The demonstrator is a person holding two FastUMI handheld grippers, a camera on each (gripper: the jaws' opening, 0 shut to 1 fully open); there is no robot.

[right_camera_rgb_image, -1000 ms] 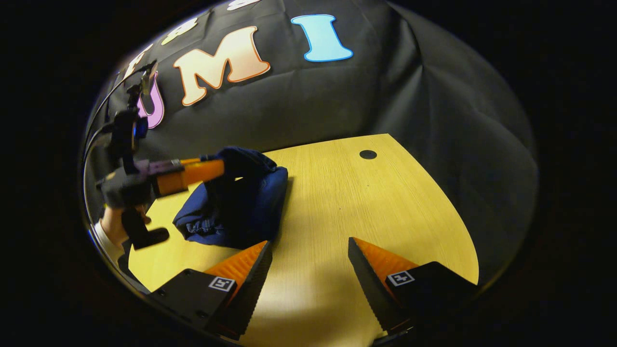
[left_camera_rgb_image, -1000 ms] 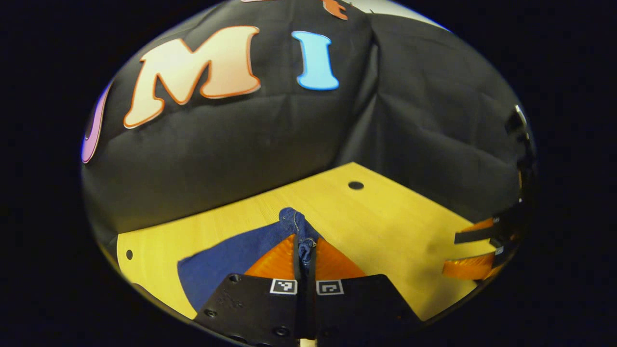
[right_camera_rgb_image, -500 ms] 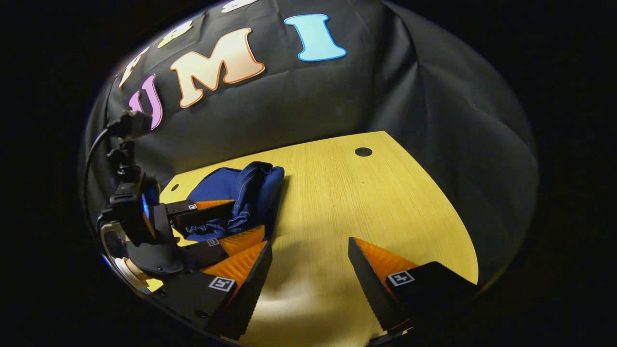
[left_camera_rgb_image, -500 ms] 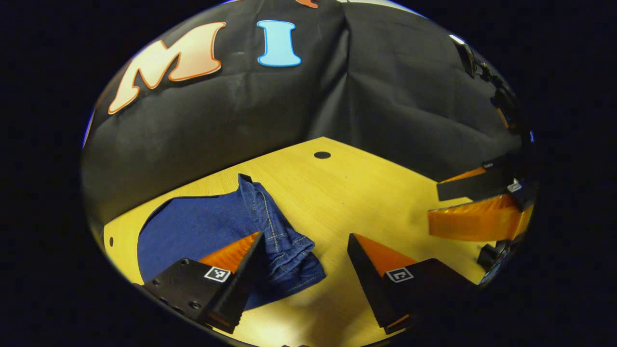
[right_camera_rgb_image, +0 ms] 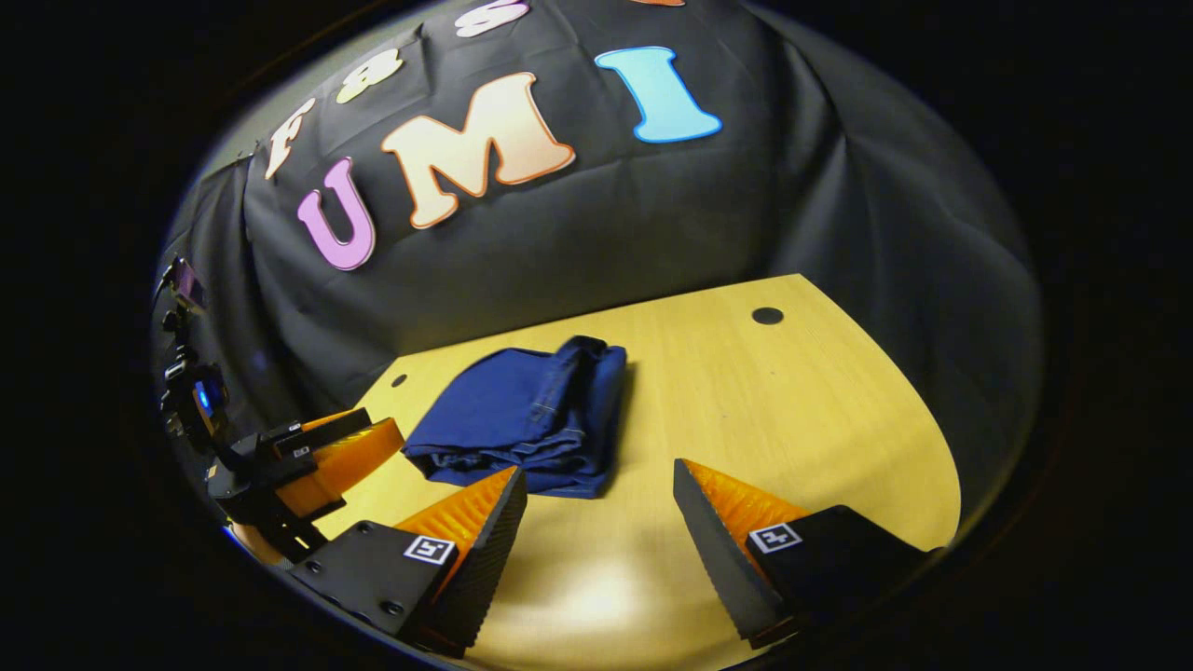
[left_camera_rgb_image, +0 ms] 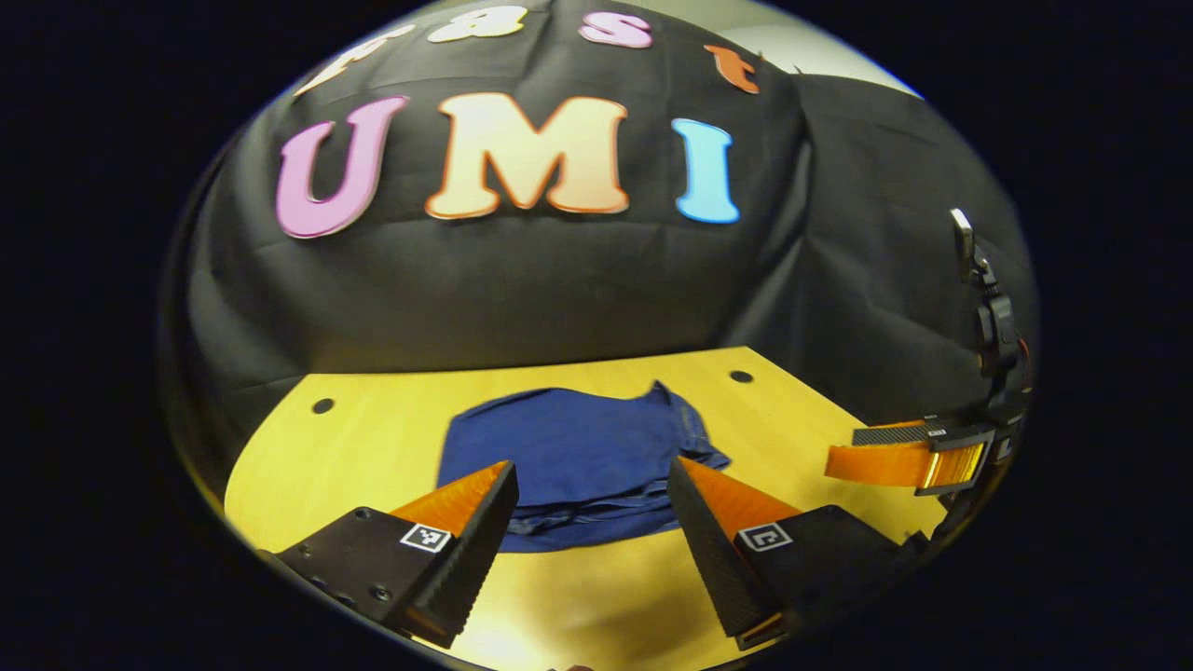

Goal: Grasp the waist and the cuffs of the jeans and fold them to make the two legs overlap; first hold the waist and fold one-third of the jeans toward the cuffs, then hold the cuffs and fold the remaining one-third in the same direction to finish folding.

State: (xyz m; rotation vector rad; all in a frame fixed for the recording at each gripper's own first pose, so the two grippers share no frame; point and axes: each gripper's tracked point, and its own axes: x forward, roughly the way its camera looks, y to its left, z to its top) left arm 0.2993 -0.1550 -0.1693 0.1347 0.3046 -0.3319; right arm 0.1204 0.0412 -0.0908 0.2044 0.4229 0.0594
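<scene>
**Folded jeans lying free on the bench; both sets of jaws standing open and empty**

The jeans (left_camera_rgb_image: 582,452) are being observed as a compact folded bundle resting on the bench (left_camera_rgb_image: 373,438), held by nothing. In the left gripper view, the left gripper (left_camera_rgb_image: 587,508) is being held with its jaws spread wide, and the bundle is lying at 12 o'clock, just beyond the tips. In the right gripper view, the right gripper (right_camera_rgb_image: 601,517) is likewise being held wide open, with the jeans (right_camera_rgb_image: 522,410) lying at 11 o'clock. The bundle's long axis is running across the left gripper's line of sight. The left gripper is being judged the nearer. The fold is being judged complete, with only tidying possibly remaining.
</scene>
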